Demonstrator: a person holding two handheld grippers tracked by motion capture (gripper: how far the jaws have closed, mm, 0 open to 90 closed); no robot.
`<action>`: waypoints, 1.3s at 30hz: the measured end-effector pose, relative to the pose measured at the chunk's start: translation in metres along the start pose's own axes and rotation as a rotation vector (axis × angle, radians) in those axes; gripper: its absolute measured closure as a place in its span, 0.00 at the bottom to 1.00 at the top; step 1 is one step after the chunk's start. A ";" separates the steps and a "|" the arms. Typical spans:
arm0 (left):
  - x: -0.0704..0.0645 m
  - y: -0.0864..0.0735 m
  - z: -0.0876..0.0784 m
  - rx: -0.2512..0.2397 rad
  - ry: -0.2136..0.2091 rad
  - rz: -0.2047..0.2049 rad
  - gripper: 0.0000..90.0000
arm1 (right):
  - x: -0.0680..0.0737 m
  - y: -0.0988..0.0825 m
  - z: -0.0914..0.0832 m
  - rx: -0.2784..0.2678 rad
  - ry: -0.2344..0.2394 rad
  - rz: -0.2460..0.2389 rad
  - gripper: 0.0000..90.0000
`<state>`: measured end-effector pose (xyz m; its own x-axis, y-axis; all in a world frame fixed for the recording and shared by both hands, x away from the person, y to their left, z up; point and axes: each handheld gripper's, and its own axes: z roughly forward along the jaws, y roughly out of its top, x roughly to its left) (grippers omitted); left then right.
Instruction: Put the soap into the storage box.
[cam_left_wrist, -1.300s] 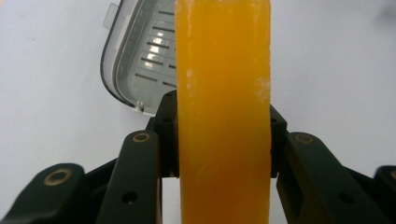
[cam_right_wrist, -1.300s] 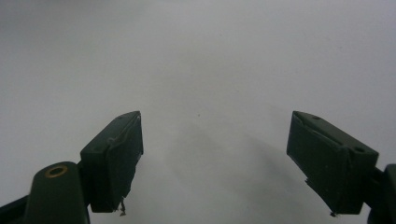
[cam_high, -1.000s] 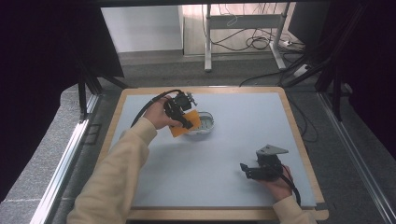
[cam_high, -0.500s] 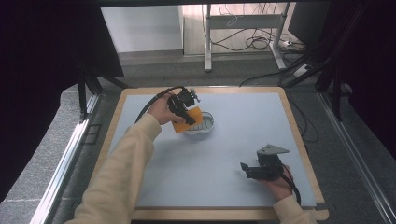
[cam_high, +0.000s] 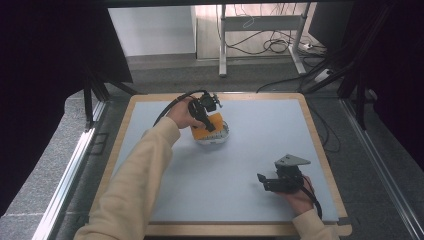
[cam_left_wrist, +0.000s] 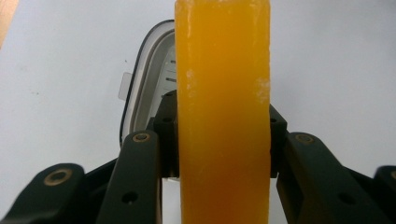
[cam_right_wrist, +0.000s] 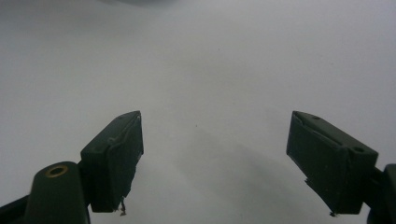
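My left gripper (cam_high: 207, 119) is shut on an orange block (cam_high: 211, 125), held on edge just over a white dish (cam_high: 214, 137) on the pale blue mat. In the left gripper view the orange block (cam_left_wrist: 223, 107) stands upright between my two black jaws, and the white dish (cam_left_wrist: 147, 88) lies behind it. My right gripper (cam_high: 265, 181) rests near the mat's front right, held in a hand, its jaws open. In the right gripper view its fingertips (cam_right_wrist: 117, 154) stand wide apart over bare mat.
The mat (cam_high: 250, 150) lies on a wood-edged table (cam_high: 320, 150). Cables and a desk leg (cam_high: 222, 40) sit on the floor beyond the far edge. A dark metal frame (cam_high: 90, 100) stands at the table's left.
My left gripper has carried the orange block a little to the right, over the white dish. The right gripper has stayed where it was.
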<state>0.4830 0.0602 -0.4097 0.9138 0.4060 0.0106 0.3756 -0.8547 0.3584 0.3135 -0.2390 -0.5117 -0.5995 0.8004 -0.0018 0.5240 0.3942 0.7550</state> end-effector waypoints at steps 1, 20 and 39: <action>0.001 0.000 0.002 -0.004 -0.003 -0.004 0.69 | 0.000 0.000 0.000 0.000 0.001 0.000 0.21; 0.011 0.018 0.024 0.050 -0.027 0.065 0.69 | -0.004 -0.001 0.000 0.000 -0.011 0.013 0.22; 0.016 0.017 0.042 0.043 -0.015 0.058 0.61 | -0.007 -0.002 0.000 0.000 -0.014 0.014 0.22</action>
<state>0.5103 0.0390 -0.4424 0.9362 0.3510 0.0158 0.3282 -0.8898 0.3171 0.3165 -0.2449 -0.5129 -0.5835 0.8121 -0.0009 0.5322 0.3832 0.7549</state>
